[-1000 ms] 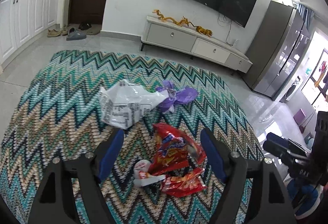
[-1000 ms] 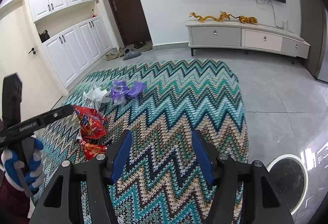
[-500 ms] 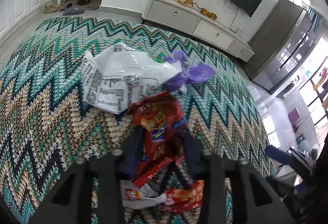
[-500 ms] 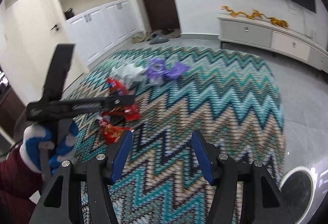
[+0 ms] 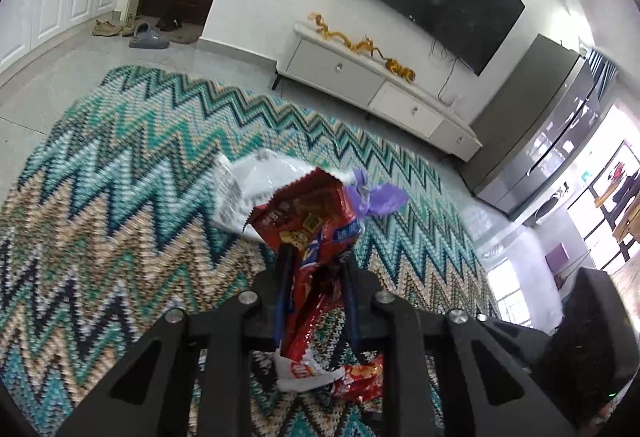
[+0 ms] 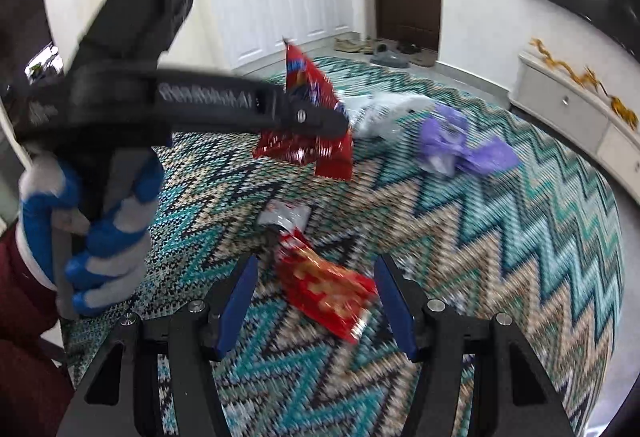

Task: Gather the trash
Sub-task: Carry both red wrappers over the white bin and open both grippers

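The left gripper point(image 5: 316, 269) is closing on a red snack bag point(image 5: 310, 221), and the crumpled foil is pinched between its two fingers; the bag's open, serrated top stands up above the fingertips while its lower end hangs down behind them, so the pads themselves are mostly covered by foil. In the right wrist view the same bag point(image 6: 310, 105) sticks out of the black tool, lifted clear of the zigzag rug point(image 6: 500, 257), and a gloved hand point(image 6: 92, 221) in blue and white wraps the handle, with a dark red sleeve cut off at the left edge. The right gripper point(image 6: 316, 297) stands open with nothing touching its blue pads; a second red wrapper point(image 6: 328, 289) lies on the rug between and just beyond them, with a small white and red scrap point(image 6: 286, 215) just past it. That wrapper's print is blurred and cannot be read. Farther out on the rug lie a white plastic bag point(image 6: 384, 113) and a crumpled purple bag point(image 6: 460, 145), near each other but apart. From the left wrist view the white bag point(image 5: 248, 189) is half hidden behind the held snack bag, only a corner of the purple bag point(image 5: 376, 197) shows beside it, and the wrapper on the rug point(image 5: 360, 381) is partly covered by the gripper's frame. The right gripper appears there only as a dark, blurred block at the right edge.
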### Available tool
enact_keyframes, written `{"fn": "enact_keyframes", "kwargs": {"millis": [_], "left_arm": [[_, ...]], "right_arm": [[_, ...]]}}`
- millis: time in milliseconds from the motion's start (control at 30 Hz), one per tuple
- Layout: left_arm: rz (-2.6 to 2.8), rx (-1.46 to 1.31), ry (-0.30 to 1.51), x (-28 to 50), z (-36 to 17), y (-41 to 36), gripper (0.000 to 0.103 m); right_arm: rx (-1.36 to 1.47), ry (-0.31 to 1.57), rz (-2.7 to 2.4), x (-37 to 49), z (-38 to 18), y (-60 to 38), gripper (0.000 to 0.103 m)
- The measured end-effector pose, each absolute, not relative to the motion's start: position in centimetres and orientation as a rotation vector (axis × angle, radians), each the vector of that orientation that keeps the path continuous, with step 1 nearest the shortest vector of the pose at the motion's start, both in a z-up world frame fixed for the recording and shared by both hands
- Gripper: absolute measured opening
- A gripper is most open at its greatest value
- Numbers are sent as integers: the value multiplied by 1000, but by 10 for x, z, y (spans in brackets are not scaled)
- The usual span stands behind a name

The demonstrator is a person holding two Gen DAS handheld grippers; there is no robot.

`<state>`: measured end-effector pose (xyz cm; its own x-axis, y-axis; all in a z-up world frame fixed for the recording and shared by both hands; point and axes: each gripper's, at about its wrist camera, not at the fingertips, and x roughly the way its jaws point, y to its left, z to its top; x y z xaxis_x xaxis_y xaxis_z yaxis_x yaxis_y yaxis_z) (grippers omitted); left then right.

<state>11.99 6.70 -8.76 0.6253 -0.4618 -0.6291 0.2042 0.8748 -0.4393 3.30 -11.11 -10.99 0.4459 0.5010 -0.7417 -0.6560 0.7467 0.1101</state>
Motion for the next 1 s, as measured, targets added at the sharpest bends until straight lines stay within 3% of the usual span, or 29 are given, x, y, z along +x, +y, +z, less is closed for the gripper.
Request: {"fn": "enact_keyframes", "kwargs": {"millis": [133,267,433,733,1000], "left_arm": [[-378,-364,806,115,-85,79,21],[-361,-384,812,111,-87,88,21],[-340,-387,802,104,-86,96,21],[-339,-346,760,85,-70,93,21],[-457,-248,769,73,-59,35,21]], "right_arm": [[-256,845,742,37,-116,-96,55],[-316,880,752,40,-129,-87,34],[-326,884,792,34,-133,-84,19],[-202,799,762,-1,-109,-116,17],[28,722,601,-18,-80,-202,17]]}}
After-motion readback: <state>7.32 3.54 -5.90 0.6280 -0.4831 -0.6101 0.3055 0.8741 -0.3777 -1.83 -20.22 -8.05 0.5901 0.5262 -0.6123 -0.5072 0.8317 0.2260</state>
